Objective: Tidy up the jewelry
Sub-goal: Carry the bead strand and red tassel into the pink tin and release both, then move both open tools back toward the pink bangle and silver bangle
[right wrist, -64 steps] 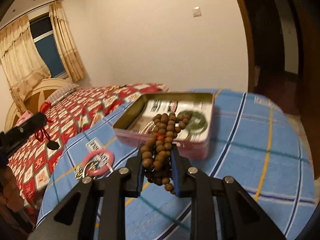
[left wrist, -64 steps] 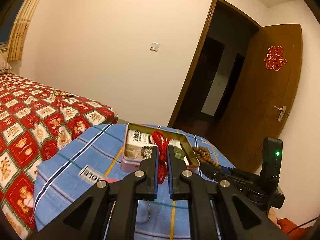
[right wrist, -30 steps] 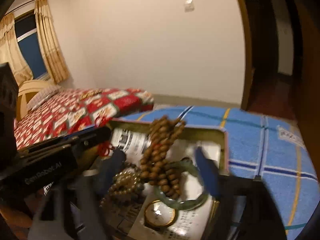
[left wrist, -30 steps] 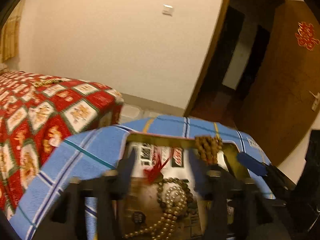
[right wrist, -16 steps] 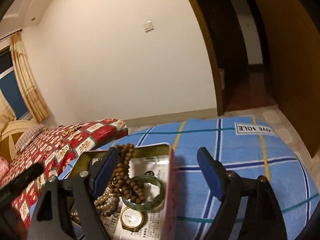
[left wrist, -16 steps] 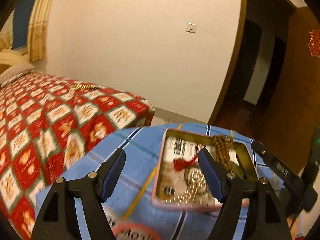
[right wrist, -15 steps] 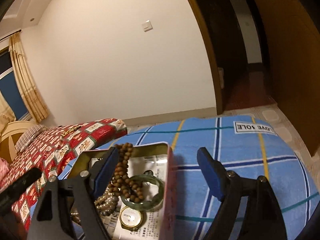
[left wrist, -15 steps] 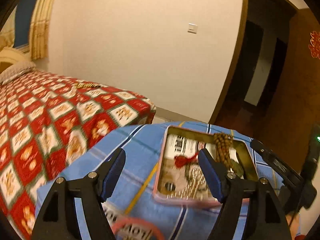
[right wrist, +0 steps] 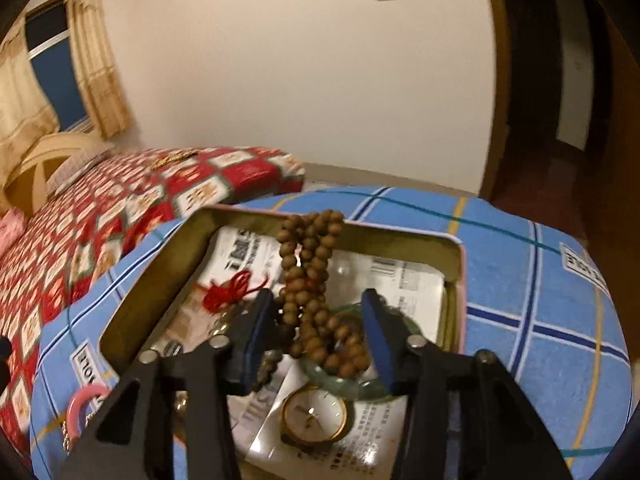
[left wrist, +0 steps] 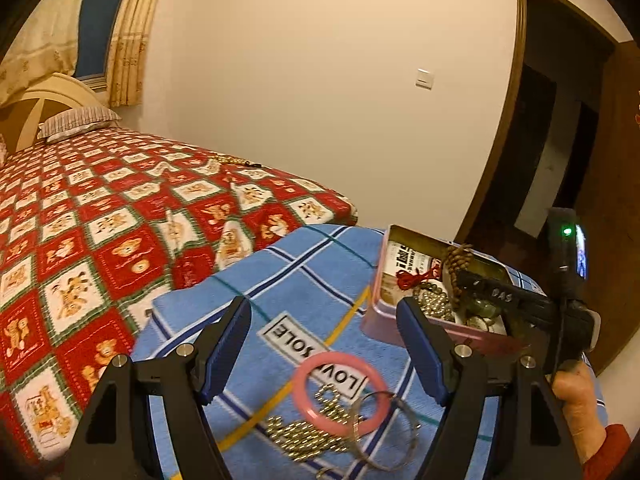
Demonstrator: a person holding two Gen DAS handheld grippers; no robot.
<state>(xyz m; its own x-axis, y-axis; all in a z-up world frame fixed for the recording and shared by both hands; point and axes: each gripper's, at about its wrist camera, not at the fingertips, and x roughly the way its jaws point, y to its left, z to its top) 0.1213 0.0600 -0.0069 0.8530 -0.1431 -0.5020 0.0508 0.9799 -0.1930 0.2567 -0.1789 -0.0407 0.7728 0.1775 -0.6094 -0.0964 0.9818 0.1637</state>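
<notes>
Checked blue cloth, rectangular tin, wooden beads

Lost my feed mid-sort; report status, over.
Left hand-held gripper open over pink bangle. Right hand-held gripper jaws just been closing around wooden beads in tin, unclamped. Nothing blocking.

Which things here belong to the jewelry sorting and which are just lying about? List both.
Job:
tin box
wooden bead string
red cord
green bangle
gold watch
pink bangle
gold bead chain
metal ring

Lying about:
bed quilt
pillow
curtain
</notes>
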